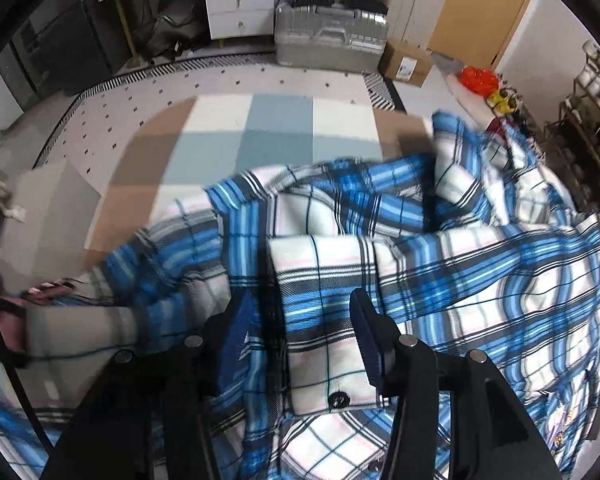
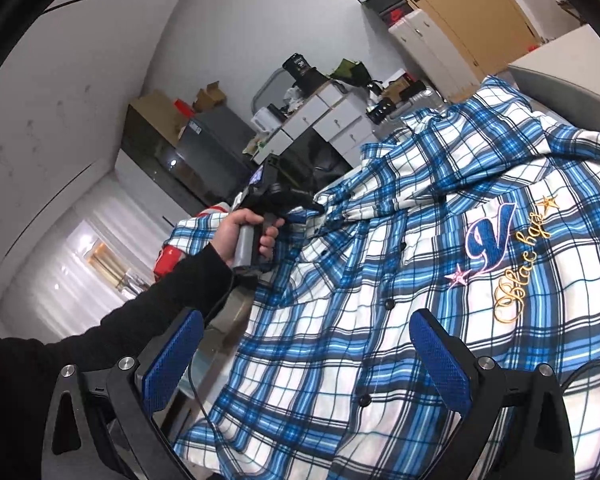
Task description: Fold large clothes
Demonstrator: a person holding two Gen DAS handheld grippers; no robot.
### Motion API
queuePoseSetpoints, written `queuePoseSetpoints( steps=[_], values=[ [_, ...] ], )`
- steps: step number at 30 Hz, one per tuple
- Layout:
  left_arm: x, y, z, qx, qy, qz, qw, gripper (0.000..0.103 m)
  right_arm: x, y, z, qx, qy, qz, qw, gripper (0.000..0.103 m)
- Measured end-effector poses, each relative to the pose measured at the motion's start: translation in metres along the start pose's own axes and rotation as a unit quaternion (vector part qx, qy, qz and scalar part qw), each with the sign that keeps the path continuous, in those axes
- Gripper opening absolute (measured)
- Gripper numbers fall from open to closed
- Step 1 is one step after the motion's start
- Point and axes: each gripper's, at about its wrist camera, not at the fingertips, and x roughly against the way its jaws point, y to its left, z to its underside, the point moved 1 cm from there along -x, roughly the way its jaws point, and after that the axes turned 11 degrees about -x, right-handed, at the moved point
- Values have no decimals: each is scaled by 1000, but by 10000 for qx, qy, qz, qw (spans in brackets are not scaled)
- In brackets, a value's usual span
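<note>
Both grippers stand open over the plaid shirt spread on the checked mat: the left gripper points down with a buttoned cuff loose between its jaws, nearer than the empty right gripper.

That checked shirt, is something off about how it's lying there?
Yes. The blue plaid shirt lies rumpled, not flat: its buttoned front runs askew, and a sleeve with its cuff is bunched across the body. In the left wrist view the cuff sits between the open fingers of the left gripper. No tear or stain shows.
</note>
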Motion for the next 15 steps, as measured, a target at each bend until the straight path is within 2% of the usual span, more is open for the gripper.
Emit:
queuePoseSetpoints(
  steps=[3,5,11,13,15],
  values=[
    [31,-2,5,-74,-239,356,9991,46,1,4,2,1,-6,-53,10000,103],
    [52,-4,12,-141,-484,522,9974,52,0,7,2,21,0,-88,10000,103],
    [148,11,44,-244,-1253,967,9871,58,-13,16,6,94,145,-257,9995,103],
    [179,29,49,-92,-1503,1015,9834,66,-19,19,8,117,242,-277,9993,103],
    [212,58,56,197,-1861,806,9790,72,-25,24,9,204,342,-311,9987,103]
  ],
)
